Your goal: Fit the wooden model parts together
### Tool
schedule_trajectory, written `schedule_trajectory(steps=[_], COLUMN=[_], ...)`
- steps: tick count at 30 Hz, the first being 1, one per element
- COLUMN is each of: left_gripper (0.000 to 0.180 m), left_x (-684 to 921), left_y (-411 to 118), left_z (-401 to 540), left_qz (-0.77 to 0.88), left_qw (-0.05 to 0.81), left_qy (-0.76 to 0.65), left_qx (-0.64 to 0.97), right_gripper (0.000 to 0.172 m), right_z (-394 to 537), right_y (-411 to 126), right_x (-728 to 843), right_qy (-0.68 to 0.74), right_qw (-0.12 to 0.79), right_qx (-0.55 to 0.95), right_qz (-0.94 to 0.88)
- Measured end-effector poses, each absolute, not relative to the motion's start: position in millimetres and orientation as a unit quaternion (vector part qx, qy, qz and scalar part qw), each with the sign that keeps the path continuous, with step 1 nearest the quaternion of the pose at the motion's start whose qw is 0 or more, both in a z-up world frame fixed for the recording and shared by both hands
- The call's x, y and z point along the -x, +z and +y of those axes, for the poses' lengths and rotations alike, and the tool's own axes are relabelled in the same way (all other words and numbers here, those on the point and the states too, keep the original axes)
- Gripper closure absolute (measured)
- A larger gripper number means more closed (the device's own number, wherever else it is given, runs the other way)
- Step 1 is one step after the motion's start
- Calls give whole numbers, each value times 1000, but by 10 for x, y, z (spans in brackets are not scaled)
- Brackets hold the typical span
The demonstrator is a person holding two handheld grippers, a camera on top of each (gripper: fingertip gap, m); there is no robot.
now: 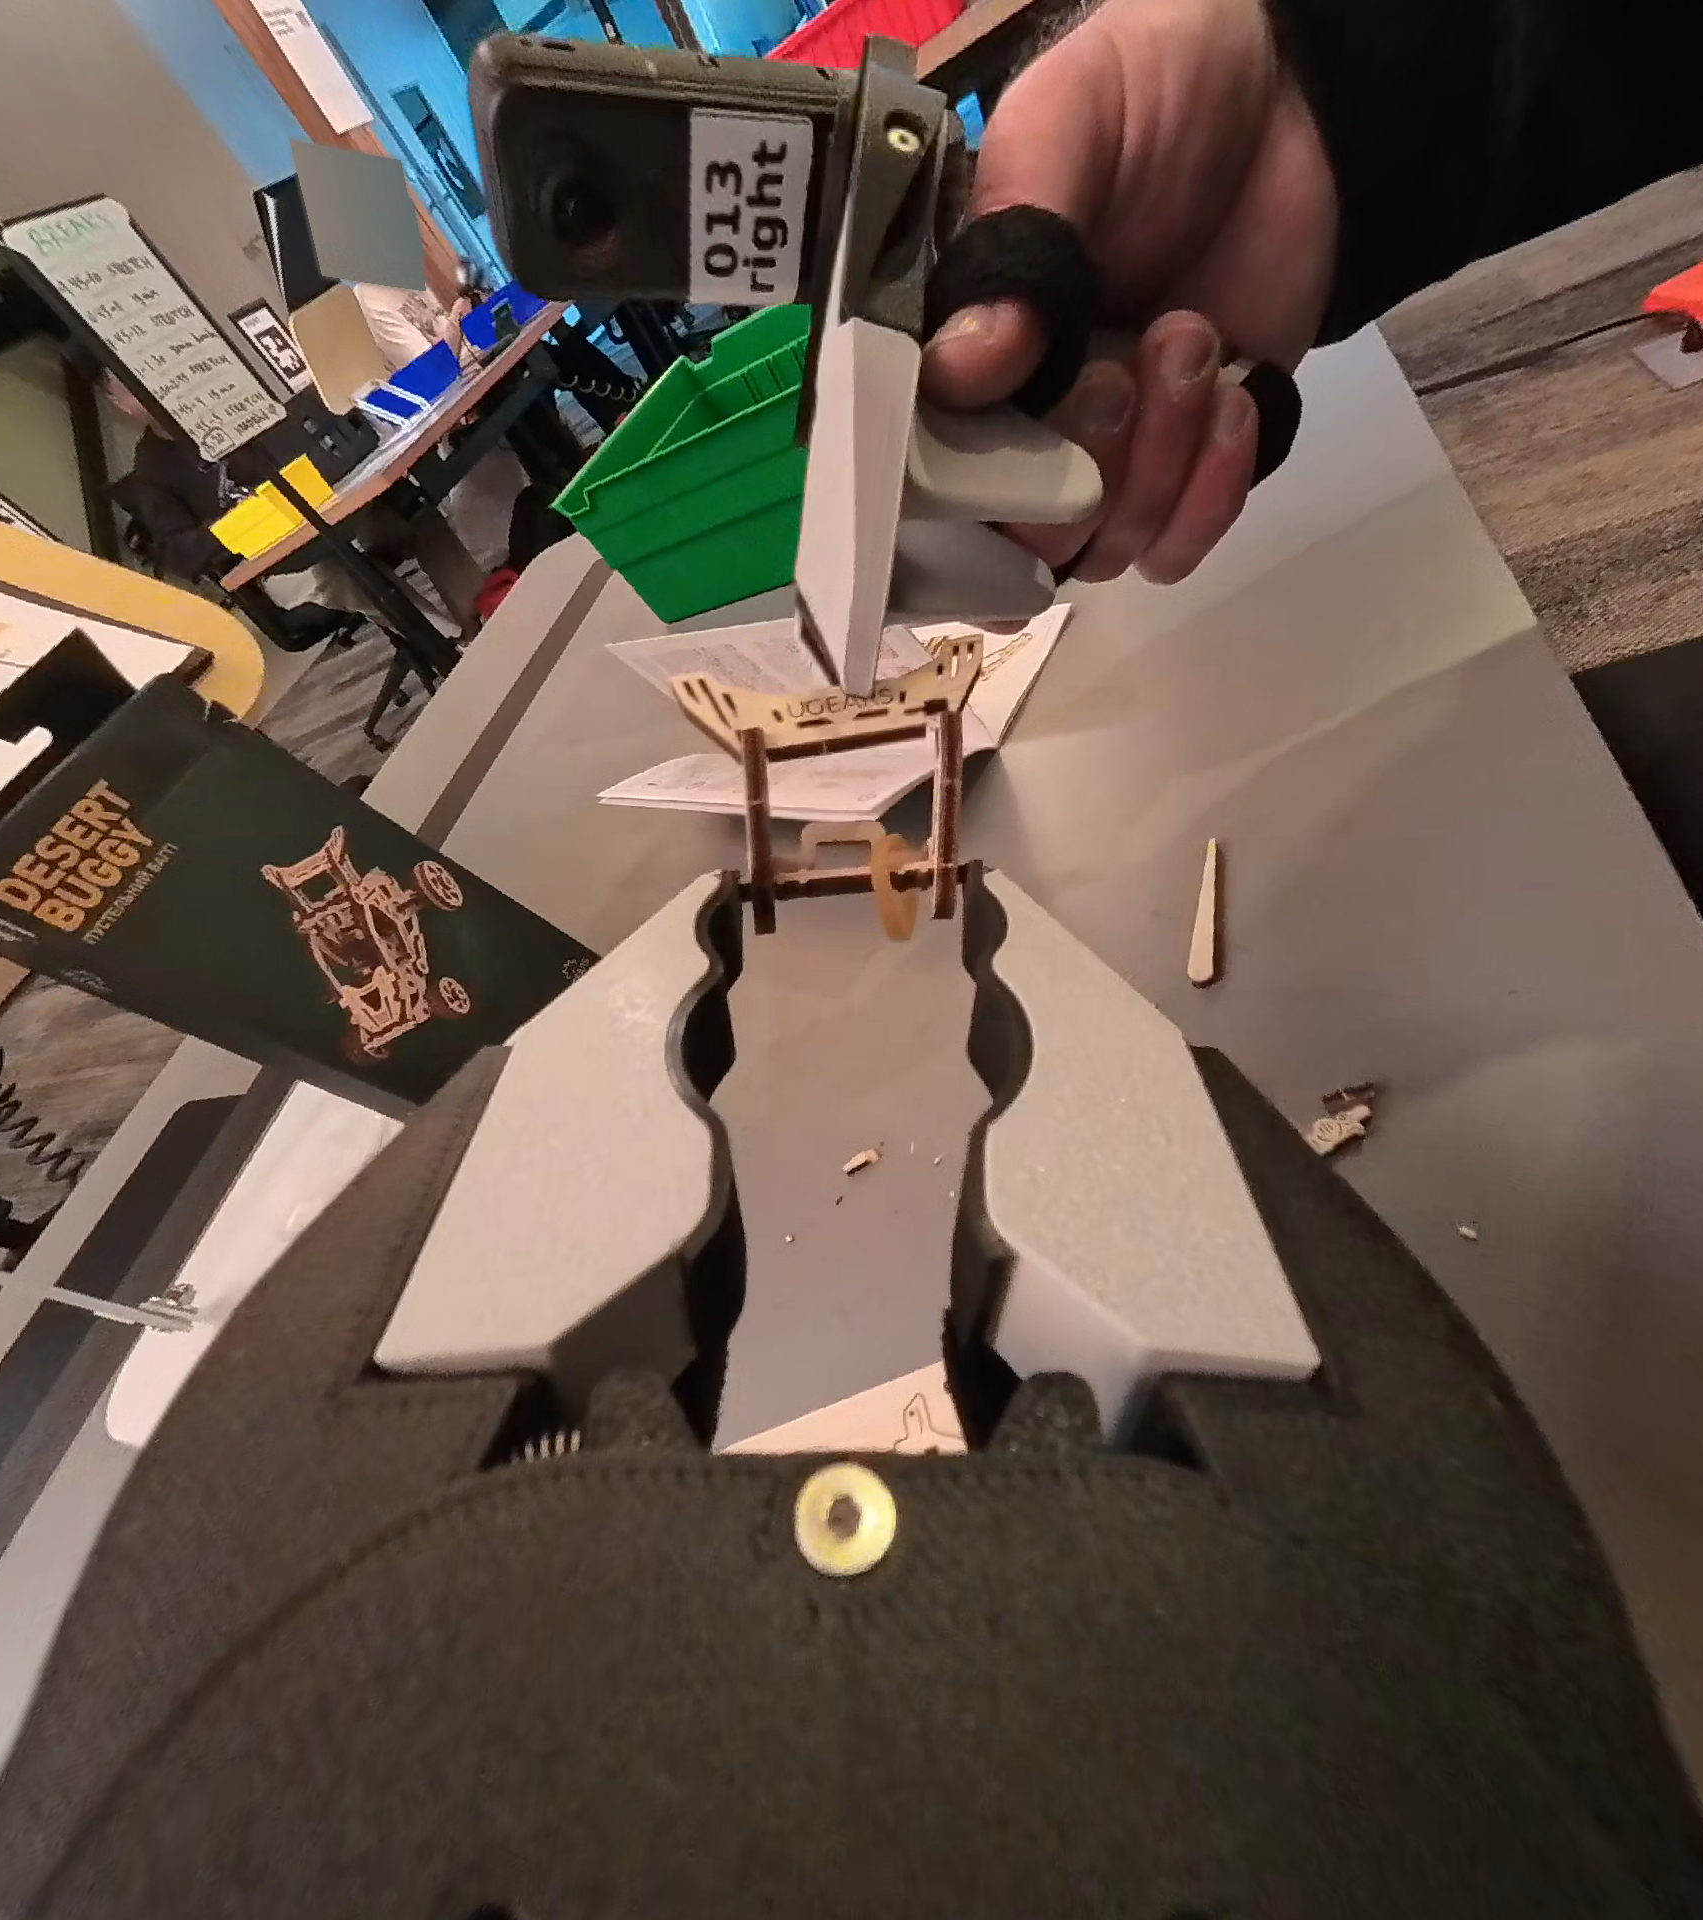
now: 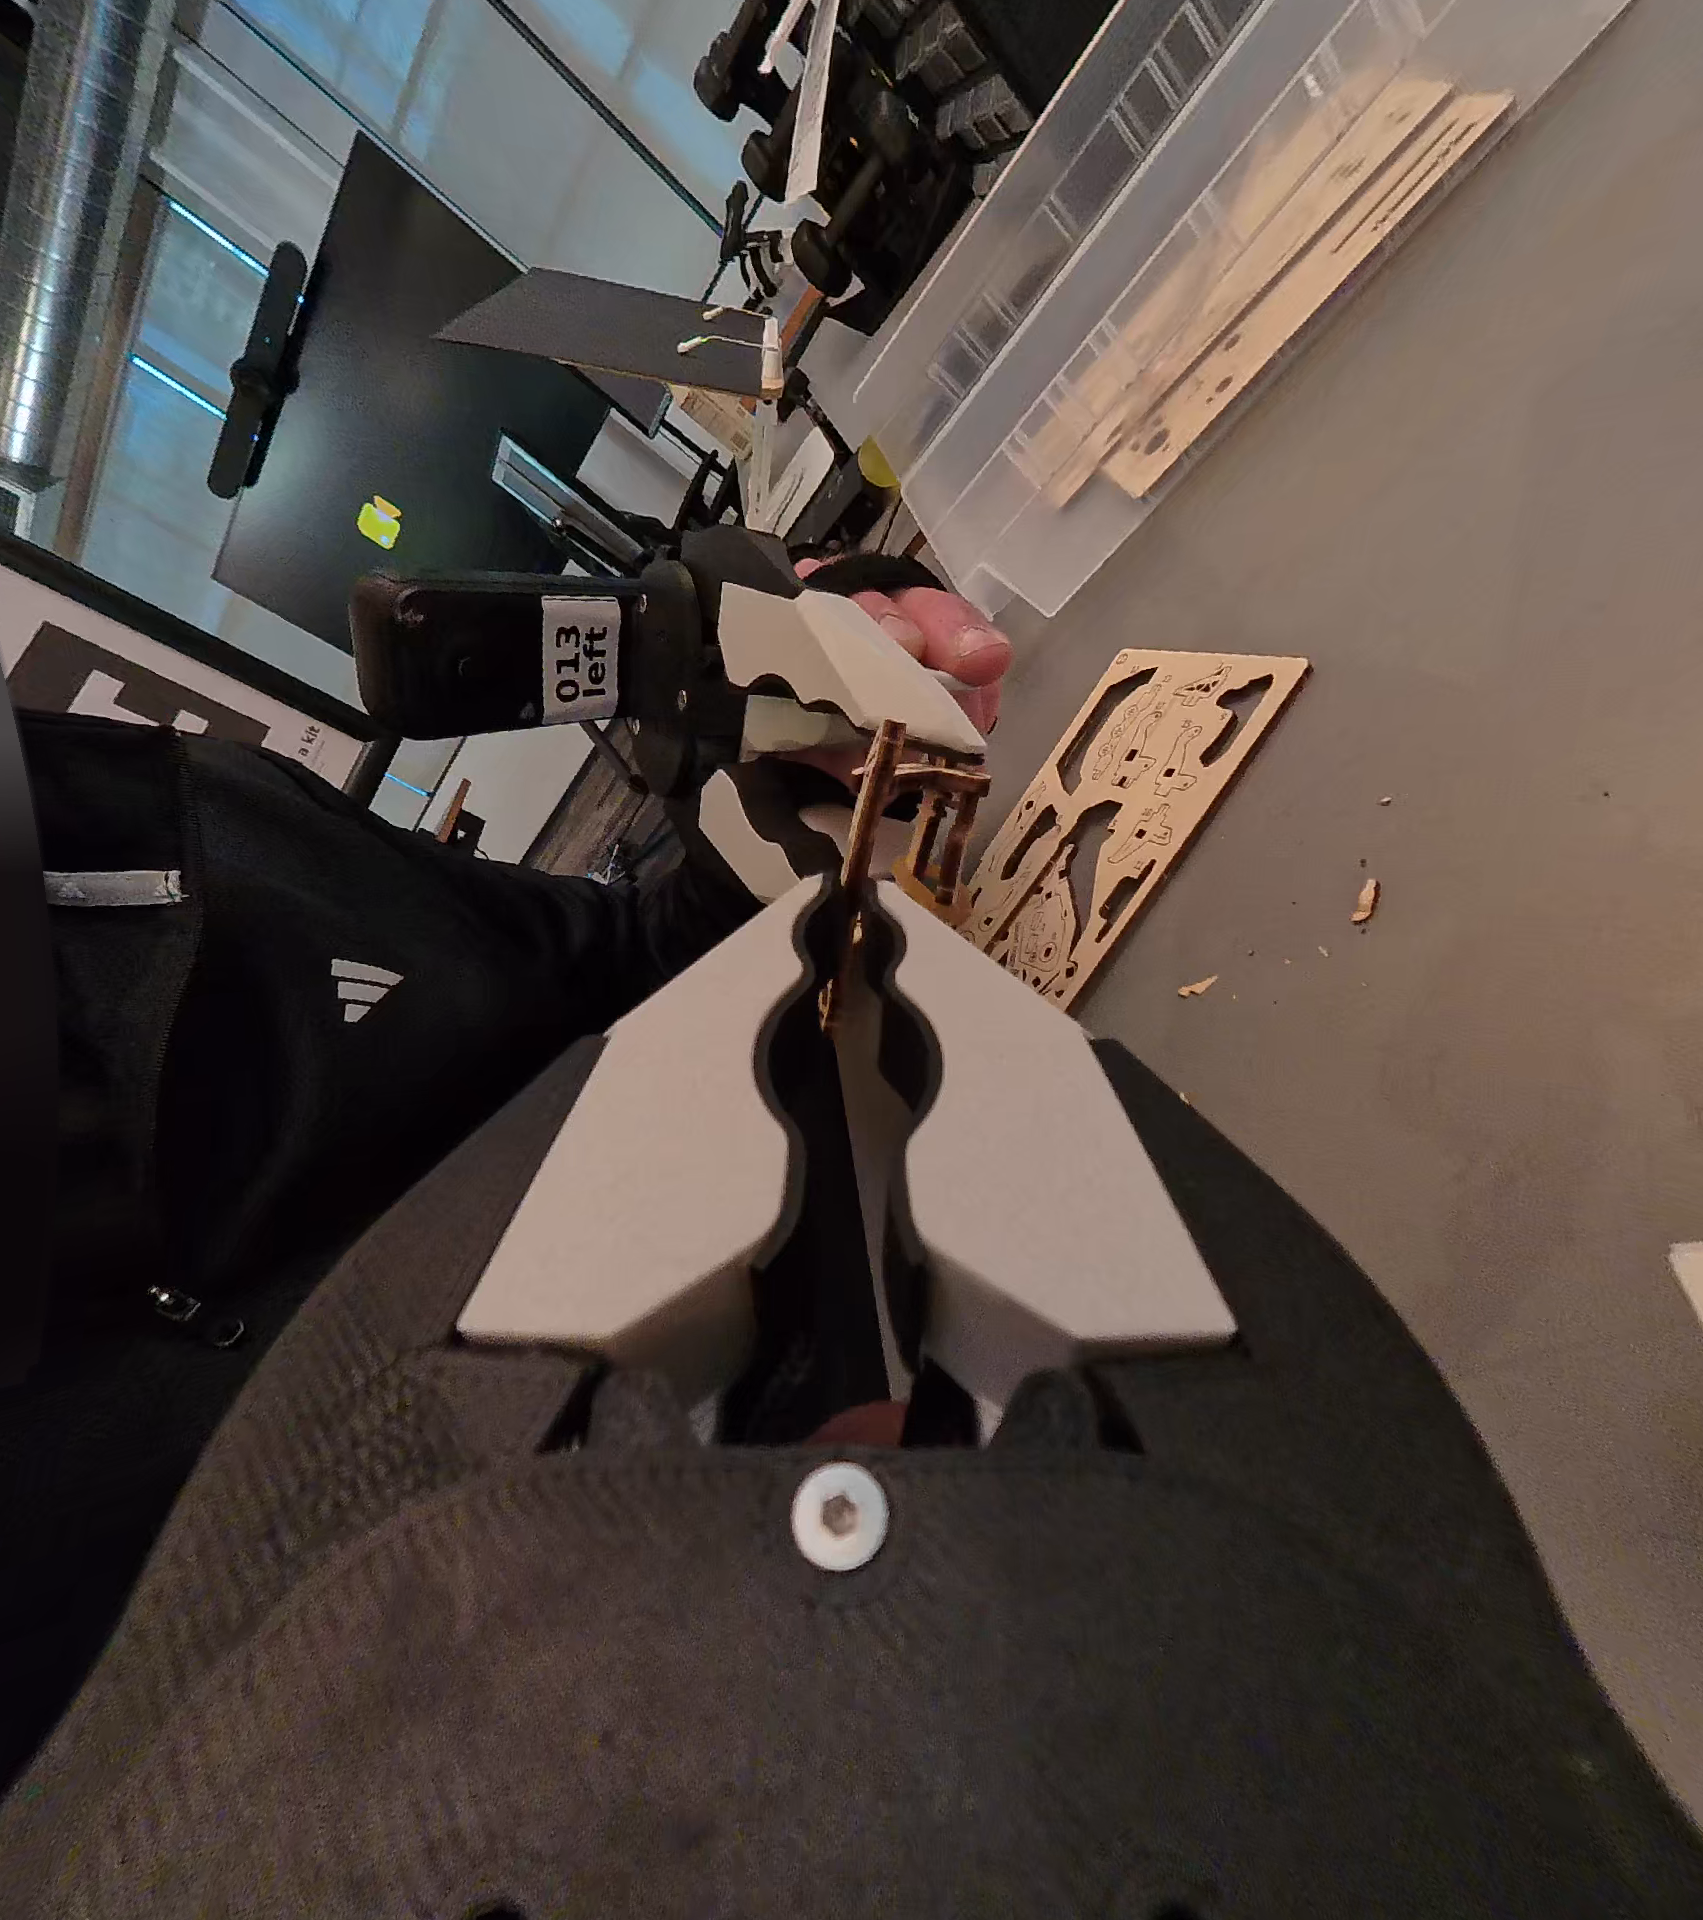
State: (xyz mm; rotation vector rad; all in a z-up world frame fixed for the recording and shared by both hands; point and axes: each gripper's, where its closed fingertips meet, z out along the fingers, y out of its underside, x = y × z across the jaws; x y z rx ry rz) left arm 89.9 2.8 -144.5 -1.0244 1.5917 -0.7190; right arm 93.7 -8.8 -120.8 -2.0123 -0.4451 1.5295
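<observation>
A small wooden model frame has two upright side pieces, a cross axle with a tan rubber band, and a flat top plate. My left gripper is shut across the frame at its axle ends and holds it above the grey table. My right gripper comes down from above and is shut on the top plate. In the right wrist view my right gripper pinches the plate's thin edge. The left gripper holds the frame just beyond it.
A green bin and an open instruction booklet lie behind the model. A dark kit box is on the left and a wooden stick on the right. A punched wooden sheet, a clear tray and wood scraps are on the table. Less than 4 cm separates the two grippers' tips.
</observation>
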Motion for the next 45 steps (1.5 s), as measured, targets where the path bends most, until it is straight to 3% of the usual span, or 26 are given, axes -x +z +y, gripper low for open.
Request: schedule_trajectory(steps=[24, 38, 45], left_gripper=[139, 139, 140], left_x=[-974, -1016, -1027], left_y=[-1453, -1483, -1450], left_z=[16, 36, 7], left_qz=[630, 639, 643], left_qw=[495, 502, 509], left_qy=[-379, -352, -349], left_qx=[462, 463, 454], right_gripper=[171, 171, 162], right_z=[-25, -3, 8], right_y=[-1163, -1186, -1175], right_x=[-964, -1025, -1059], right_qy=[595, 592, 597], right_qw=[303, 303, 312], right_qx=[731, 732, 726], right_qz=[-143, -145, -136])
